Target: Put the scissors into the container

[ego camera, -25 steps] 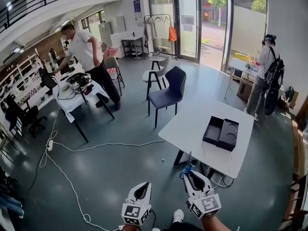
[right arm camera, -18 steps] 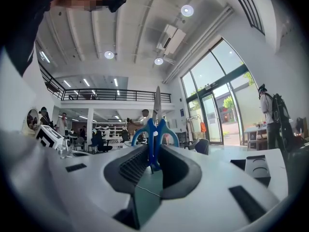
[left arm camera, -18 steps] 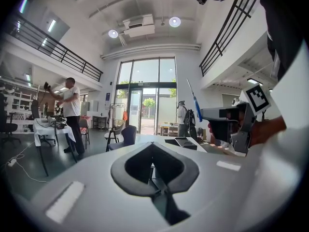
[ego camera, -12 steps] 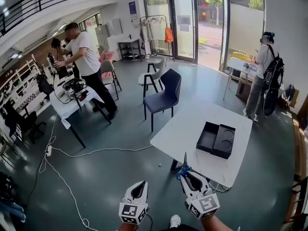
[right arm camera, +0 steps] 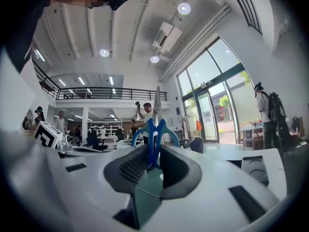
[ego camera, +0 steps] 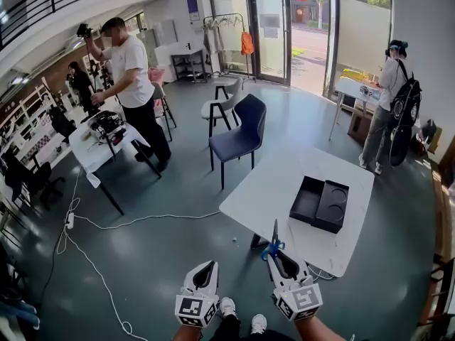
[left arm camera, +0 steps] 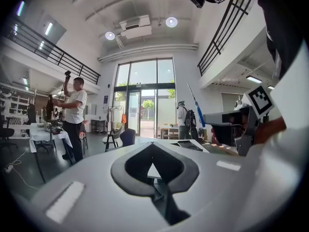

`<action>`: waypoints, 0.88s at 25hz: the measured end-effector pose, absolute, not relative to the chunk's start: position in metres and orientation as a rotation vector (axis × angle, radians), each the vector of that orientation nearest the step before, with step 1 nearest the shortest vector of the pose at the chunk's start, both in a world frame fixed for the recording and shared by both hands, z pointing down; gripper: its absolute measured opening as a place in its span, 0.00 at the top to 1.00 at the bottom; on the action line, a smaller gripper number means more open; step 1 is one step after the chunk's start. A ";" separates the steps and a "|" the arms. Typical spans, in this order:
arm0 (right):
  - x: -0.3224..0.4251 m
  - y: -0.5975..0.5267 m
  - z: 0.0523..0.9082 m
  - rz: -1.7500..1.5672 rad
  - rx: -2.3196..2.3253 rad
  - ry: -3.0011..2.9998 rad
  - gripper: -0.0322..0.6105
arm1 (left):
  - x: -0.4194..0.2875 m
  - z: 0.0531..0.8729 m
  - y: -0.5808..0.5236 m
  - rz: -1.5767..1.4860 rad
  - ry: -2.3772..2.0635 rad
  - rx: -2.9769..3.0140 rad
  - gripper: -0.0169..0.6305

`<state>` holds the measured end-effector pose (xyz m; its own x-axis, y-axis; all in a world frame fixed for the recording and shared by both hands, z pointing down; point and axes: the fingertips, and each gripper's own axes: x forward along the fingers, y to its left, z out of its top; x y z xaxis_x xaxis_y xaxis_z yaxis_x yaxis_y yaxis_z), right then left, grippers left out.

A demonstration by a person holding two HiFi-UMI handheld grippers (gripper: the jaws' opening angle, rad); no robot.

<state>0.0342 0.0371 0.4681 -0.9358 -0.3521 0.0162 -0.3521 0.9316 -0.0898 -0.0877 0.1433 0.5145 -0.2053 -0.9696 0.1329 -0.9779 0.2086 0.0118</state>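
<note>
— Which way is the container [ego camera: 318, 201] from the fingers?

— Ahead, slightly right of the right gripper [ego camera: 279, 256], which clamps the scissors [right arm camera: 153, 134] by their handles, blades upright. The left gripper [ego camera: 206, 268] is closed, empty and farther off.

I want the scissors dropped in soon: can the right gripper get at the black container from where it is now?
Probably yes. The right gripper, shut on the scissors, hovers by the white table's near edge. The black container lies open-topped ahead, with only bare tabletop between.
</note>
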 end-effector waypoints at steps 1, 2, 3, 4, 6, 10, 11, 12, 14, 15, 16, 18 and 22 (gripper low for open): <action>0.032 0.034 0.469 -0.137 -0.585 3.088 0.83 | -0.091 0.515 0.140 0.106 -2.350 1.912 0.96; 0.030 0.030 0.469 -0.132 -0.610 3.087 0.83 | -0.095 0.515 0.137 0.098 -2.349 1.920 0.96; 0.028 0.025 0.470 -0.129 -0.635 3.086 0.83 | -0.099 0.514 0.133 0.091 -2.348 1.929 0.96; 0.024 0.021 0.470 -0.129 -0.659 3.085 0.83 | -0.103 0.514 0.130 0.087 -2.345 1.937 0.96; 0.016 0.014 0.470 -0.128 -0.702 3.079 0.83 | -0.115 0.513 0.124 0.083 -2.337 1.953 0.96; -0.006 -0.005 0.469 -0.133 -0.789 3.057 0.83 | -0.146 0.508 0.111 0.081 -2.323 1.981 0.96; -0.011 -0.009 0.469 -0.133 -0.807 3.055 0.83 | -0.153 0.508 0.108 0.079 -2.317 1.986 0.96; -0.016 -0.013 0.469 -0.132 -0.823 3.053 0.83 | -0.160 0.508 0.105 0.077 -2.310 1.992 0.96; -0.029 -0.019 0.469 -0.125 -0.847 3.045 0.83 | -0.176 0.509 0.098 0.077 -2.294 2.003 0.96; -0.036 -0.021 0.468 -0.120 -0.858 3.039 0.83 | -0.183 0.510 0.095 0.077 -2.283 2.009 0.96; -0.043 -0.024 0.467 -0.116 -0.868 3.033 0.83 | -0.190 0.512 0.090 0.077 -2.270 2.017 0.96; -0.053 -0.029 0.467 -0.109 -0.888 3.028 0.83 | -0.199 0.514 0.081 0.076 -2.240 2.039 0.96; -0.069 -0.037 0.467 -0.092 -0.935 3.026 0.83 | -0.211 0.514 0.063 0.064 -2.192 2.092 0.96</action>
